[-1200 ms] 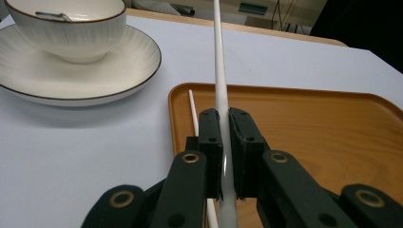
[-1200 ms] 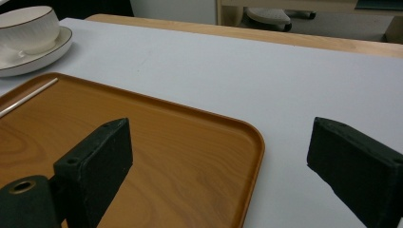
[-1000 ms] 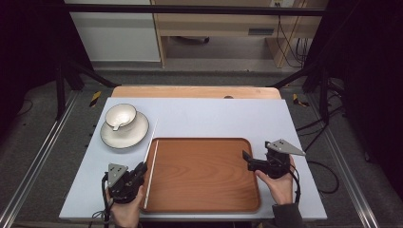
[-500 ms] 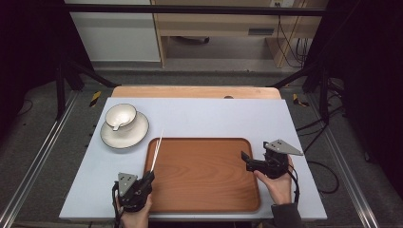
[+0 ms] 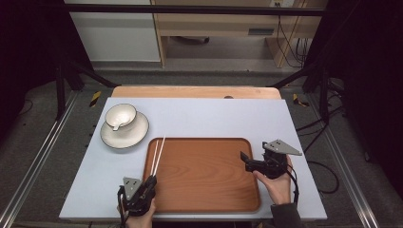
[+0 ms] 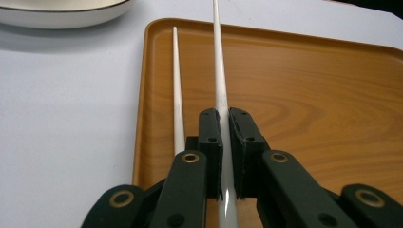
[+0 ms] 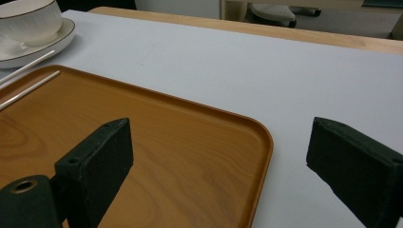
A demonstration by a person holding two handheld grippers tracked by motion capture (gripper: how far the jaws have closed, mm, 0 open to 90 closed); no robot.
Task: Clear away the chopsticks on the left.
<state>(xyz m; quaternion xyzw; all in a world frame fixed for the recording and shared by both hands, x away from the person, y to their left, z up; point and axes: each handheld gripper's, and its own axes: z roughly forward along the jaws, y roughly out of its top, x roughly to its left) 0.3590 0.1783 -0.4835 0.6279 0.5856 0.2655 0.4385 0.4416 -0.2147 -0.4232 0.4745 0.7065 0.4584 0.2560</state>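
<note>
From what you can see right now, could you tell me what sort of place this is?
Probably a lab recording station, not a dining room: a black metal frame surrounds the pale grey table, loose cables lie on the floor behind, and the only tableware is a rectangular wooden tray and a white bowl on a saucer.

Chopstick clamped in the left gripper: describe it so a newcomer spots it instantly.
Start at the brown wooden tray on the pale table, then go to its left edge. Two thin white chopsticks run there; the gripped chopstick lies over the tray, pinched in the left gripper, while the free chopstick lies beside it.
</note>
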